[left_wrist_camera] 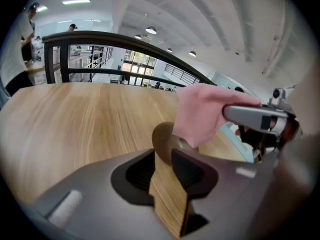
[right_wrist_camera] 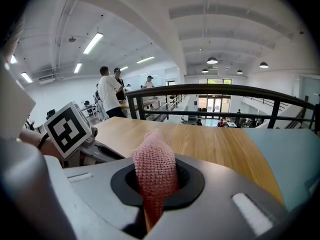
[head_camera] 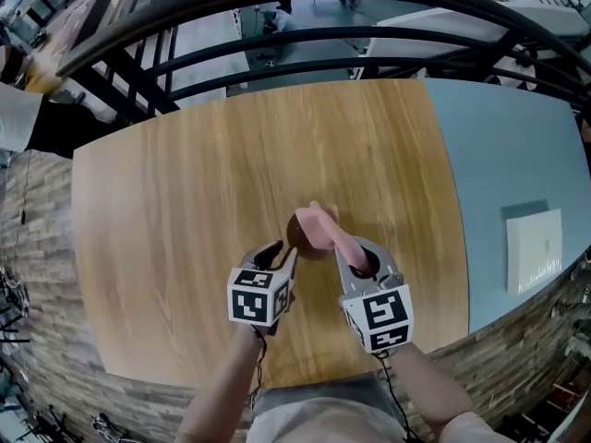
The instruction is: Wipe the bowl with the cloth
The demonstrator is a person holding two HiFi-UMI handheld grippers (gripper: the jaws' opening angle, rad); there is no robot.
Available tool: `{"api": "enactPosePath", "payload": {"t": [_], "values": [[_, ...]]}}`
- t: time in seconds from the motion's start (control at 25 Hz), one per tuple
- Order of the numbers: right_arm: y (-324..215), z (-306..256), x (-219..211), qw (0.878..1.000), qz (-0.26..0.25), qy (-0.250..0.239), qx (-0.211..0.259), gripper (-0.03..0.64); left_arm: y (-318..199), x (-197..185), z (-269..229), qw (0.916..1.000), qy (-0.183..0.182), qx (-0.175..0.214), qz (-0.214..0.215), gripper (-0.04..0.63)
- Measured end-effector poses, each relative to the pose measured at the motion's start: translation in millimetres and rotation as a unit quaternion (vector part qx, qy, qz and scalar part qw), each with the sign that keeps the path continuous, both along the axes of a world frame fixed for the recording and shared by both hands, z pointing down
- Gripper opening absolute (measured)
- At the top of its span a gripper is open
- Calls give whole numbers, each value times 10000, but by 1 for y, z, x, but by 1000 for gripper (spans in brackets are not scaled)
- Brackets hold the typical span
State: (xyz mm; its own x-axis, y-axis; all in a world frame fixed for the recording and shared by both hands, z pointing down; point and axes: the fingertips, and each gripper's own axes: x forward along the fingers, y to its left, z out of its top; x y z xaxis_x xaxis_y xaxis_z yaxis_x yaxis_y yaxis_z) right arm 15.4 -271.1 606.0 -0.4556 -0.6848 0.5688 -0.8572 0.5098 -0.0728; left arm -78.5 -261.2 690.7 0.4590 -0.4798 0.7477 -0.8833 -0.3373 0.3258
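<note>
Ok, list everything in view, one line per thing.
bowl: one, brown, near middle of the table, just off the left gripper's fingers.
cloth: one, pink, lying against the bowl, pinched by the right gripper.
table: one, light wood, fills the centre.
counter: one, pale blue, right of the table.
flat panel: one, white, on the counter.
railing: one, black, beyond the table's far edge.
people: a few, standing far off behind the railing.
left gripper: one, grey, fingers apart, pressing on nothing.
right gripper: one, grey, fingers shut on the cloth.
</note>
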Motion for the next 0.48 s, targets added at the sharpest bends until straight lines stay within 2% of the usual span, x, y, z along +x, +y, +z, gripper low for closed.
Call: {"api": "enactPosePath", "payload": {"t": [0.16, 0.36, 0.48], "values": [[0, 18, -4, 9998, -36, -5, -175, 15, -2, 1, 17, 9992, 248, -280, -128, 104], [9, 43, -9, 9993, -60, -29, -356, 15, -3, 0, 33, 9976, 478, -363, -342, 98], [16, 51, -12, 9988, -121, 26, -464, 15, -4, -1, 36, 9966, 557, -376, -475, 53]]}}
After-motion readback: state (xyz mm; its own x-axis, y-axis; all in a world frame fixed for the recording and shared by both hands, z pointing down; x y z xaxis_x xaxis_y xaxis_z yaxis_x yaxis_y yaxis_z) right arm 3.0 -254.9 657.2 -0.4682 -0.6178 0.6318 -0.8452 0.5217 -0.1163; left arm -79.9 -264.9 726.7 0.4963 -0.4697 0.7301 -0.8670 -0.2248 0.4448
